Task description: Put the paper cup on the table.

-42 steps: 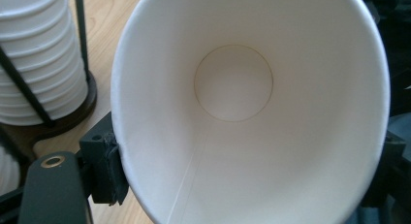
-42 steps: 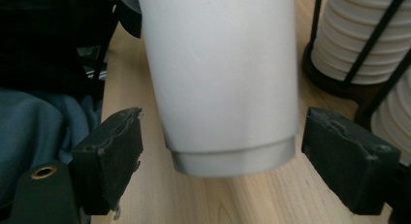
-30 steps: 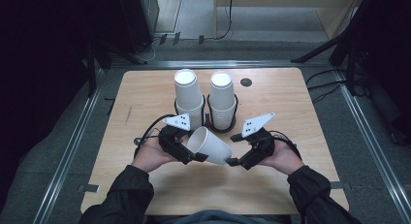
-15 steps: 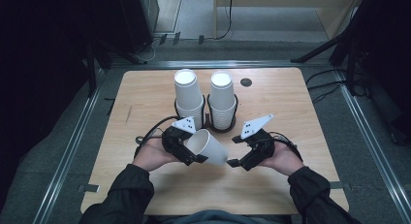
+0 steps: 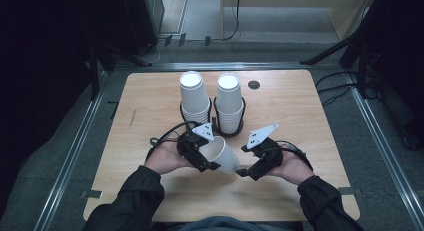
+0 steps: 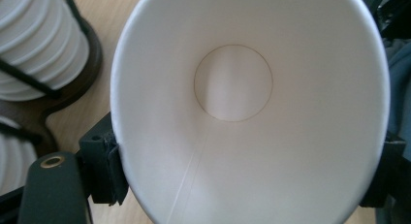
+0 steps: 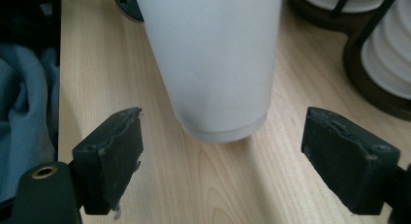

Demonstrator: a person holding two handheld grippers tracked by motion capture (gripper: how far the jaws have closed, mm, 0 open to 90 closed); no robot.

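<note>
A white paper cup [image 5: 225, 156] lies on its side just above the wooden table [image 5: 300, 116], base pointing to the right. My left gripper [image 5: 205, 155] is shut on its rim. In the left gripper view I look straight into the cup [image 6: 232, 83], and the black pads [image 6: 104, 170] press on both sides of its mouth. My right gripper [image 5: 243, 163] faces the cup's base with its jaws wide open. In the right gripper view the cup's base [image 7: 218, 122] sits just ahead of the gap, touching neither of the fingertips [image 7: 114, 156].
Two stacks of upside-down white cups [image 5: 195, 98] [image 5: 230, 101] stand in black wire holders [image 5: 227, 128] just behind the hands. A small dark round hole [image 5: 254, 84] lies at the back right. Metal rails run along the table's sides.
My left gripper has carried the cup a little down and toward the right gripper. The right hand has stayed put.
</note>
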